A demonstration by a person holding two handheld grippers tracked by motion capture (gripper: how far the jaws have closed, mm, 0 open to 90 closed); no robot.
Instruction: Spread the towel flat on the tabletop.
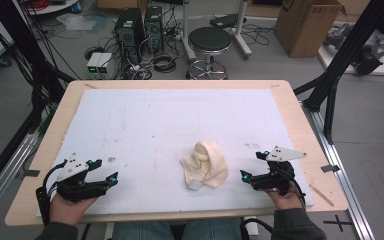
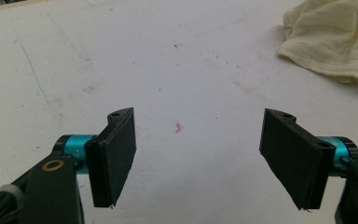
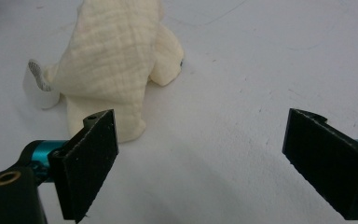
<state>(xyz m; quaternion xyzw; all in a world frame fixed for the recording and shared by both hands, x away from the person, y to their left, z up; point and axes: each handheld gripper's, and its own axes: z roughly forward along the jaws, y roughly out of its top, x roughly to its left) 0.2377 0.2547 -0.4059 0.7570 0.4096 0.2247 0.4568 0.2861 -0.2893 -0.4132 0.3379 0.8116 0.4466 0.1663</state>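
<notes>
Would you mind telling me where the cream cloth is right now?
In the high view the crumpled cream cloth lies on the white board near its front edge, between the two grippers, closer to the right gripper.

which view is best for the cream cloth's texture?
The right gripper view: the cream cloth sits close ahead of the open fingers, its crinkled weave and a white tag at its edge clear. The left gripper view catches one corner at the top right. The high view shows the whole crumpled cloth, small, between the grippers.
</notes>
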